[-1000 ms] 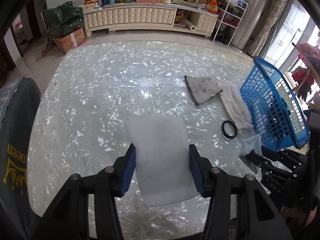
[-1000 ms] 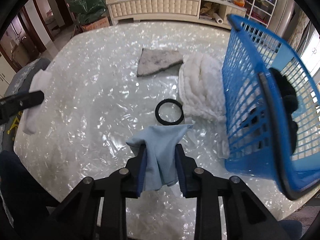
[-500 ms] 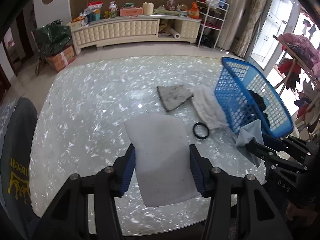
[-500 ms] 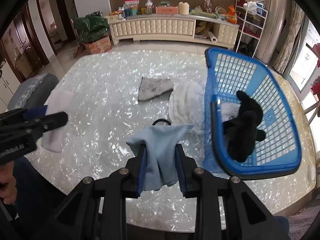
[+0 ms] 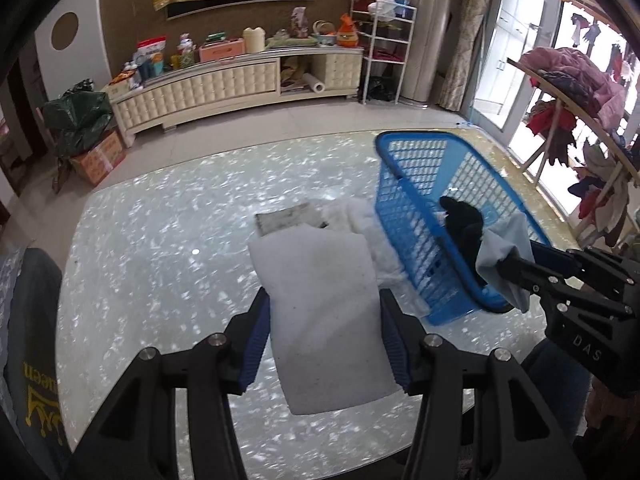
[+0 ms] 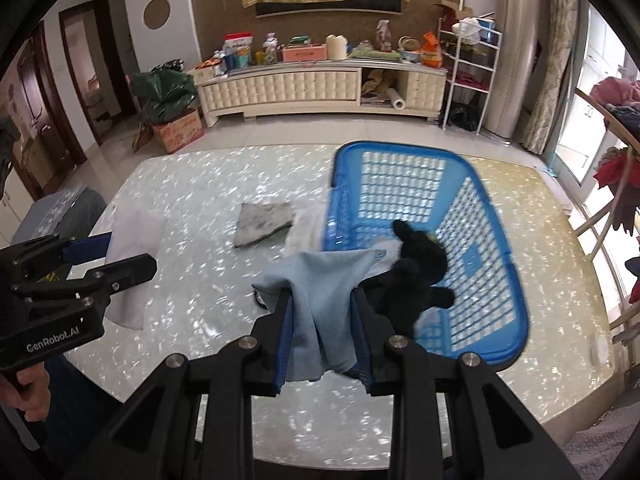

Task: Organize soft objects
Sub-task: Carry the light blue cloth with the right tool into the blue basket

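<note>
My left gripper (image 5: 324, 336) is shut on a white foam sheet (image 5: 320, 300), held up above the pearly table (image 5: 160, 248). My right gripper (image 6: 322, 332) is shut on a light blue cloth (image 6: 324, 296) that drapes between its blue pads. A blue plastic basket (image 6: 472, 216) stands on the table's right side with a black plush toy (image 6: 416, 268) inside. In the left wrist view the right gripper (image 5: 508, 268) hangs with the blue cloth (image 5: 504, 256) over the basket's (image 5: 404, 216) near rim. A grey felt piece (image 6: 264, 220) and a fluffy white cloth (image 5: 356, 220) lie beside the basket.
A dark grey chair back (image 5: 28, 320) stands at the table's left edge. Beyond the table are a cream sideboard (image 6: 320, 84) loaded with items, a white wire rack (image 6: 472, 72), and a clothes rack (image 5: 576, 92) at the right. A hand (image 6: 24, 392) grips the left tool.
Both grippers have risen from the table with their loads. The right gripper has carried the blue cloth to the right, up to the basket. The black ring is now hidden.
</note>
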Demonstrator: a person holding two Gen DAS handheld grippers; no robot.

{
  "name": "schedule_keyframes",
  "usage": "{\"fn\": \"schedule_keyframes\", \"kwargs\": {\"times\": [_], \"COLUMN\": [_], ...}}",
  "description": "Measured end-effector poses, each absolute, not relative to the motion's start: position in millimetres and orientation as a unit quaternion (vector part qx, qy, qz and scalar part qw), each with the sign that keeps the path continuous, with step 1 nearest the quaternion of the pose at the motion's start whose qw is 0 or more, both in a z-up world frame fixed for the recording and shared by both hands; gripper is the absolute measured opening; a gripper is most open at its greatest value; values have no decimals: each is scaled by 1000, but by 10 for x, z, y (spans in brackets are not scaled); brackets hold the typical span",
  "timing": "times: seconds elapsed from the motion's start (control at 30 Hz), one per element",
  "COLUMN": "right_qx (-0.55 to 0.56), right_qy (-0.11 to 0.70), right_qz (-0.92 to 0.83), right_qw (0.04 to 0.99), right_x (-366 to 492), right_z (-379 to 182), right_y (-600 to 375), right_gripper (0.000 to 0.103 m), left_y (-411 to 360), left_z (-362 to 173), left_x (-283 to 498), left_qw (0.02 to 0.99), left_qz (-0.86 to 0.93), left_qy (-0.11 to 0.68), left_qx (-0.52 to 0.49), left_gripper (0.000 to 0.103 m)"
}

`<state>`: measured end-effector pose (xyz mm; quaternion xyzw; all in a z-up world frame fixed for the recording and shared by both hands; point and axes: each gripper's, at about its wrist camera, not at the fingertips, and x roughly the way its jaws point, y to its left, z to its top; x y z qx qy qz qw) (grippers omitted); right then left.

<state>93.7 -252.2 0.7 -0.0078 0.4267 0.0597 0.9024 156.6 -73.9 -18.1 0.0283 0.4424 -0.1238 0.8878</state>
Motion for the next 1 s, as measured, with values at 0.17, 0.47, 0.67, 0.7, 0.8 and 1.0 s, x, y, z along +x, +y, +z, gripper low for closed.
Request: {"fn": "schedule_keyframes", "kwargs": {"times": [0.17, 0.47, 0.67, 0.7, 0.8, 1.0], "right_qx": [-10, -3, -2, -4, -2, -5], "right_qy": [420, 427, 451, 458, 471, 495], "right_qz": [42, 11, 7, 6, 5, -1], "right_qw": [906, 904, 892, 889, 882, 869], "right_x": [951, 1026, 1077, 1100, 1128, 1282], "right_z": [55, -8, -160, -203, -269, -392], "right_y": [-2663, -2921, -2959, -2959, -2993, -3058], "right_gripper": [26, 26, 26, 26, 26, 26], "left_y": [-912, -1168, -1285, -1300, -1321, -1335], "left_z": [-143, -147, -216, -227, -267, -370], "left_x": [1635, 1780, 1873, 1885, 1924, 2017], "left_qw": [888, 884, 880, 879, 877, 872], "left_qz": [-140, -159, -165, -166, -167, -167], "left_qy": [438, 436, 441, 443, 446, 457], "left_qx": [34, 53, 61, 62, 62, 59], "left_gripper": [50, 50, 50, 50, 50, 50]}}
